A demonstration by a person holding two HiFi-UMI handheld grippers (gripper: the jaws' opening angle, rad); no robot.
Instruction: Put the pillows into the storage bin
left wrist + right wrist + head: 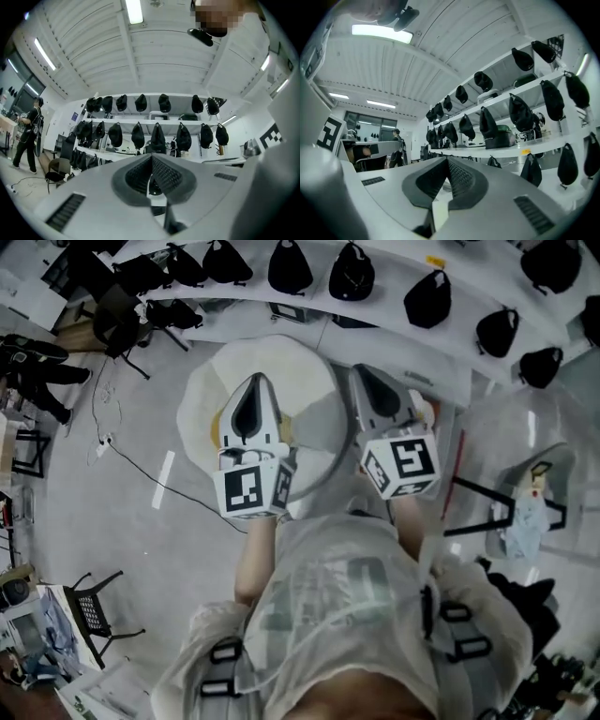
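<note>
In the head view a large round cream pillow (281, 367) lies on the floor below my raised hands, with a grey patch on its right side; the grippers hide much of it. My left gripper (251, 390) and right gripper (367, 377) are held side by side above it, both shut with nothing between the jaws. In the left gripper view, my left gripper (151, 158) points level at shelves, jaws pressed together. The right gripper view shows my right gripper (446, 162) the same way. I cannot make out a storage bin for certain.
Curved white shelves (394, 320) hung with several black bags (428, 298) run across the far side. A see-through plastic cover over a black-legged stand (527, 486) is at the right. A black chair (94, 613) and a floor cable (141, 465) are at the left. A person (29, 133) stands far off.
</note>
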